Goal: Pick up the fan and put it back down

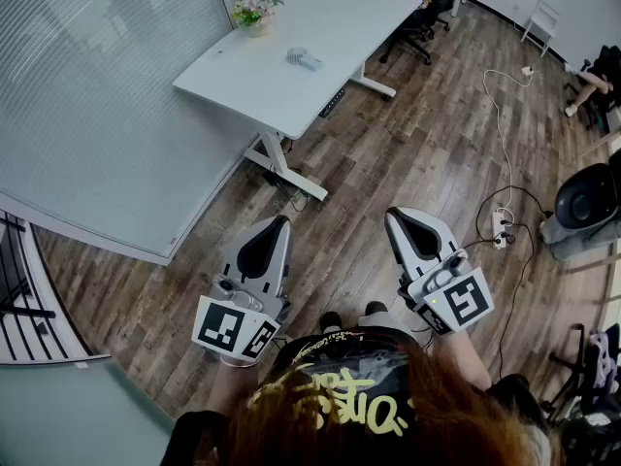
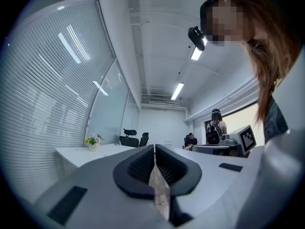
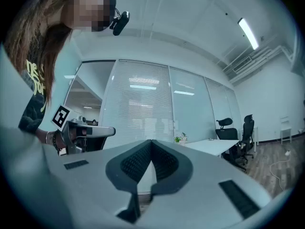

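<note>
A: What sits closest, at the bottom of the head view?

B: The person's hair and a dark shirt with yellow print. Just above are the two marker cubes, then the left gripper (image 1: 282, 221) at lower centre-left and the right gripper (image 1: 395, 214) at lower centre-right. Both are held level over the wood floor (image 1: 408, 153).

A: And the jaws?

B: Both pairs are pressed together with nothing between them. Each gripper's own view shows the dark ribbed pads meeting at a seam.

A: Anything on the floor farther out?

B: A power strip (image 1: 502, 226) with black and white cables lies at middle right, beside a dark round seat (image 1: 587, 197) at the right edge.

A: Where is the fan?

B: The fan (image 1: 303, 59) lies on the white table (image 1: 291, 100) in the upper middle, well apart from both grippers. A pot of flowers (image 1: 254, 13) stands near the table's far-left edge.

A: And beyond that?

B: Black office chairs (image 1: 419, 17) stand behind the table's far end. A glass wall with blinds (image 1: 97, 95) fills the upper left.
</note>
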Tool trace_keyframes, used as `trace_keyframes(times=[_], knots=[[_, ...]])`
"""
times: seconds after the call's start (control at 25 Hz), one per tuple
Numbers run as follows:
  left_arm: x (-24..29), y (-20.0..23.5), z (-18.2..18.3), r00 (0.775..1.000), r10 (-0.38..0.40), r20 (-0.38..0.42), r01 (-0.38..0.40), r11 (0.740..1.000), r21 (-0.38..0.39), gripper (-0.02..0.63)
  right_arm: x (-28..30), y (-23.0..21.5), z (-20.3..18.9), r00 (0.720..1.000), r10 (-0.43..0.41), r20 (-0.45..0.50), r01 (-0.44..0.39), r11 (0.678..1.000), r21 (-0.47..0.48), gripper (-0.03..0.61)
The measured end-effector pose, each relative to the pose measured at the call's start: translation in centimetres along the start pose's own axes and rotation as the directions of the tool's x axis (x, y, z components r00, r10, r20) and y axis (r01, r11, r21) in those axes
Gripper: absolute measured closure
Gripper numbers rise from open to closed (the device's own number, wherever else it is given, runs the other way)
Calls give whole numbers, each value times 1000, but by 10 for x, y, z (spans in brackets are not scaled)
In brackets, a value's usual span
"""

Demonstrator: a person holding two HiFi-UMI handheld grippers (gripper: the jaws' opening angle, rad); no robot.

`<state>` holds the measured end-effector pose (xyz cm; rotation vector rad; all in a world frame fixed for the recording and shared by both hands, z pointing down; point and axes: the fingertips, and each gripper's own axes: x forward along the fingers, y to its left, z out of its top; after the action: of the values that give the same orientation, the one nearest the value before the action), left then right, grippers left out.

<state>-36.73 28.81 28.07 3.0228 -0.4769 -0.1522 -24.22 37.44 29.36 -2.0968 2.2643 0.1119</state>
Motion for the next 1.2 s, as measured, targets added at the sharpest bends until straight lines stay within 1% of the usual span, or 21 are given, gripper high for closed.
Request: trace_keyframes(times=[0.16,0.28,0.4,0.56,0.68,0.72,0.76,0.8,0.88,0.92,0.96,1.0,1.08,1.2], knots=[[2,0,1,1000,-2,4,2,1000,1,612,2,1,1,1000,5,4,-5,1000,-4,575],[1,-1,2,1000,0,8,0,1000,-1,612,3,4,7,1000,16,26,-16,1000,-2,575],[-2,2,3,1000,6,8,-6,1000,-7,612,4,7,6,1000,16,16,-16,1000,-1,575],[-4,2,1,1000,12,4,-12,1000,-12,612,2,8,1,1000,18,7,-18,999,26,575],[-7,5,1,1000,28,11,-28,999,-24,605,1,5,4,999,2,38,-5,998,59,575],[-8,7,1,999,40,16,-39,999,-31,586,0,3,5,999,-15,52,11,997,76,575],[-9,9,2,998,51,22,-50,998,-40,551,-1,-1,6,997,-44,66,38,995,96,564],[-11,11,3,998,61,29,-60,997,-51,499,-3,-5,7,994,-78,74,69,991,115,500],[-14,16,4,995,85,44,-82,994,-71,351,-4,-12,4,990,-125,67,115,985,130,350],[-15,19,5,994,98,50,-94,993,-78,300,-4,-13,2,989,-136,58,128,984,127,325],[-15,22,5,993,111,52,-106,991,-82,260,-3,-13,0,989,-140,48,133,983,124,316],[-15,26,5,991,122,51,-117,990,-83,239,-1,-13,-1,990,-138,40,132,984,121,314],[-16,31,5,989,138,49,-133,988,-82,220,2,-11,-3,990,-137,24,133,984,118,314],[-17,35,5,989,141,44,-137,987,-81,216,4,-12,-3,988,-152,18,149,982,114,314]])
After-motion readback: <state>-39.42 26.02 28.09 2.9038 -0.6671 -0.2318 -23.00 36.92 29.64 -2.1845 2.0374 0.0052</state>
